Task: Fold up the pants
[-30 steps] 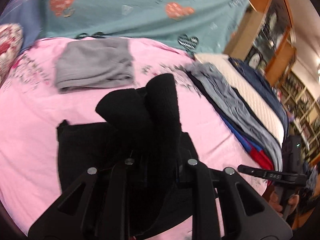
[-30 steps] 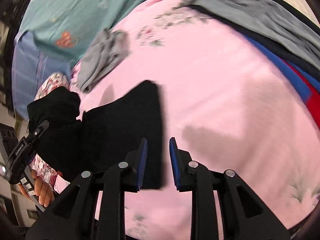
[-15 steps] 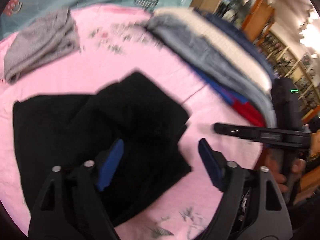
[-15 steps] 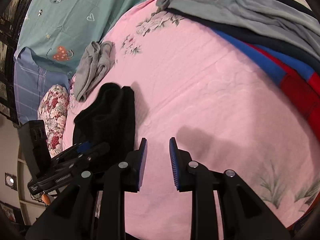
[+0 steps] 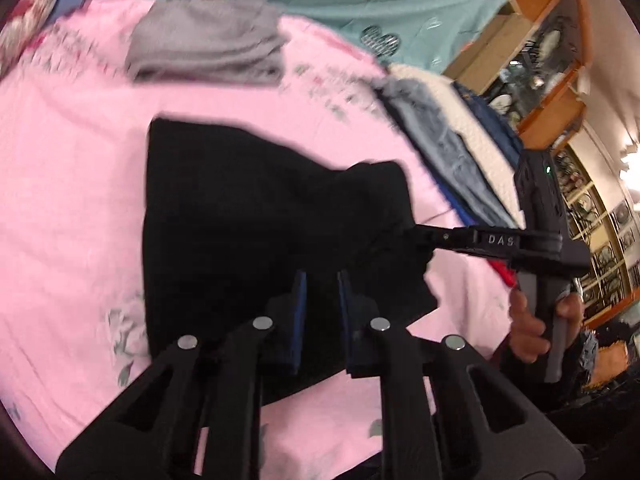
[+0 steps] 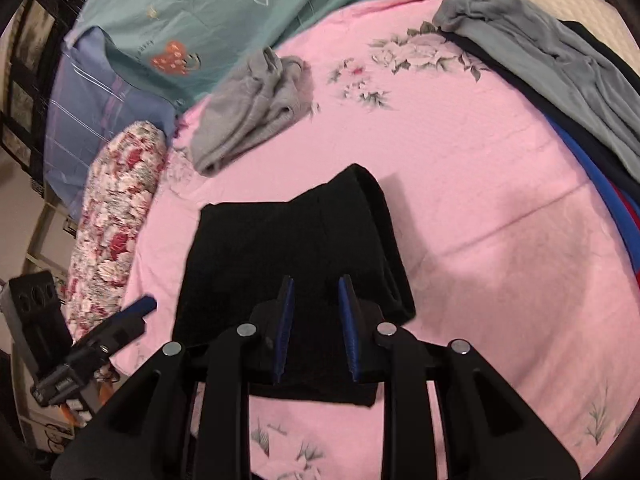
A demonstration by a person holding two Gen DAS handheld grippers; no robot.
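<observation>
The black pants (image 5: 248, 216) lie folded into a compact rectangle on the pink floral bedsheet (image 5: 60, 184); they also show in the right wrist view (image 6: 288, 240). My left gripper (image 5: 320, 280) hovers over their near edge, jaws a narrow gap apart and empty. My right gripper (image 6: 314, 288) is over the pants' near right part, jaws slightly apart with nothing between them. In the left wrist view its fingers (image 5: 432, 236) reach the pants' right edge. The left gripper shows at the lower left of the right wrist view (image 6: 120, 320).
A folded grey garment (image 6: 252, 112) lies at the back of the bed. A pile of grey, dark and blue-red clothes (image 6: 560, 72) lies along the right side. A floral pillow (image 6: 116, 216) sits left. Teal bedding (image 6: 200, 20) lies behind. Wooden shelves (image 5: 552, 60) stand to the right.
The left gripper let go of the raised black fabric, opened wide, then narrowed to a small gap. The pants now lie flat and folded. The right gripper moved over them.
</observation>
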